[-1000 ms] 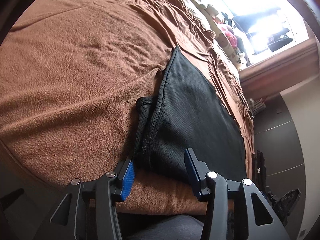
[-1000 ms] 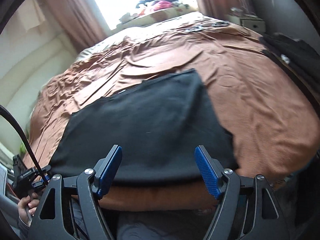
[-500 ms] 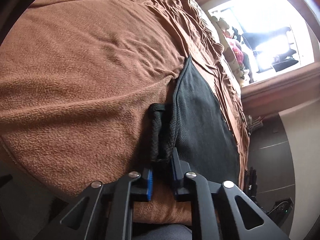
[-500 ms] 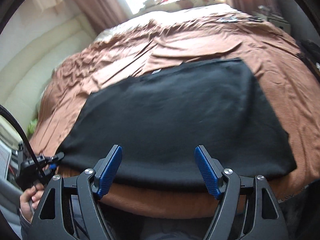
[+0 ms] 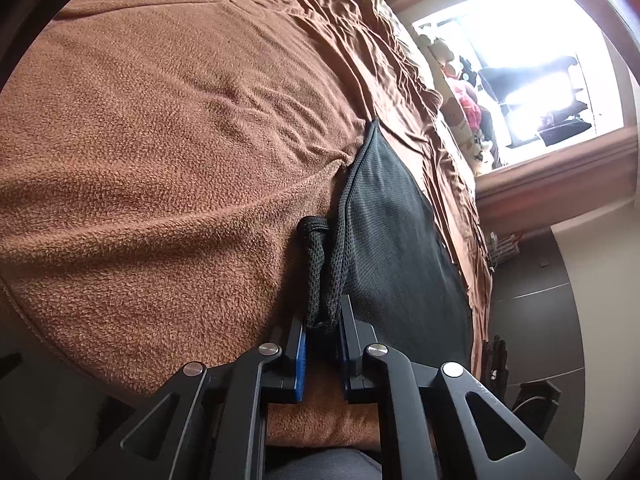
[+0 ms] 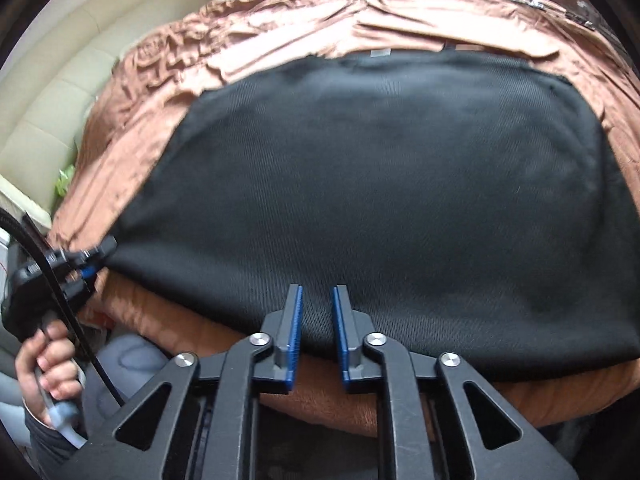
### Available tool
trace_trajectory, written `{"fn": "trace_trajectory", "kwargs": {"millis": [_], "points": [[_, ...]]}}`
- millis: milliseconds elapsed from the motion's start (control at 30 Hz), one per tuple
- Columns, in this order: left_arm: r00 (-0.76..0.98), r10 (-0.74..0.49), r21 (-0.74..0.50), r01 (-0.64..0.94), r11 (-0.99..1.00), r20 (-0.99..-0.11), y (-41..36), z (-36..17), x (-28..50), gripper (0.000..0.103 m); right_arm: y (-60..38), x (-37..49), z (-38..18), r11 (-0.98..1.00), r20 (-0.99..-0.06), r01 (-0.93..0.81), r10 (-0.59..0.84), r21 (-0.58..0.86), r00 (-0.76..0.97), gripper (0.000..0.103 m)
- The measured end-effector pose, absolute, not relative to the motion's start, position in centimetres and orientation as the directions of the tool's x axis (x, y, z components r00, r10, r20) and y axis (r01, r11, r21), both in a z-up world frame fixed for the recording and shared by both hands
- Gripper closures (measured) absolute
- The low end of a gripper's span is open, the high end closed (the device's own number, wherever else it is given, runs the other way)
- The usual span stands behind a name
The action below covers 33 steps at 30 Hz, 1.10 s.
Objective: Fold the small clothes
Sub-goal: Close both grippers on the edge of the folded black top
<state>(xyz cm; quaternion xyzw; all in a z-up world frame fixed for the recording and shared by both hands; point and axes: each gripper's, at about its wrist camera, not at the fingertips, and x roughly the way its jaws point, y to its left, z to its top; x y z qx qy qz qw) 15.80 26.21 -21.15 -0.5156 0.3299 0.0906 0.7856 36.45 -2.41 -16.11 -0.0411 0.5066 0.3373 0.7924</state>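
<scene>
A black mesh garment lies spread flat on a brown blanket on a bed. In the left wrist view it runs away along the bed's near edge, its near corner bunched. My left gripper is shut on that bunched corner; it also shows at the left of the right wrist view, held by a hand. My right gripper has its jaws nearly closed around the garment's near hem, a narrow gap between the blue pads; whether they pinch the cloth I cannot tell.
The blanket is rumpled toward the far side. A padded cream headboard stands at the left. A bright window sill with stuffed toys is beyond the bed. The bed's edge lies just under both grippers.
My left gripper closed on the garment's corner and stays shut on it. My right gripper moved in to the near hem and its jaws closed from wide open to a narrow gap.
</scene>
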Motion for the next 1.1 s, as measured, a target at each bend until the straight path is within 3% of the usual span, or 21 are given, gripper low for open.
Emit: {"fn": "trace_trajectory", "kwargs": {"millis": [1100], "points": [[0.769,-0.112,-0.742,-0.551,0.382,-0.629,25.6,-21.5,16.0,0.093,5.2,47.7,-16.4,0.823,-0.862,-0.537,0.398,0.184,0.315,0.094]]}}
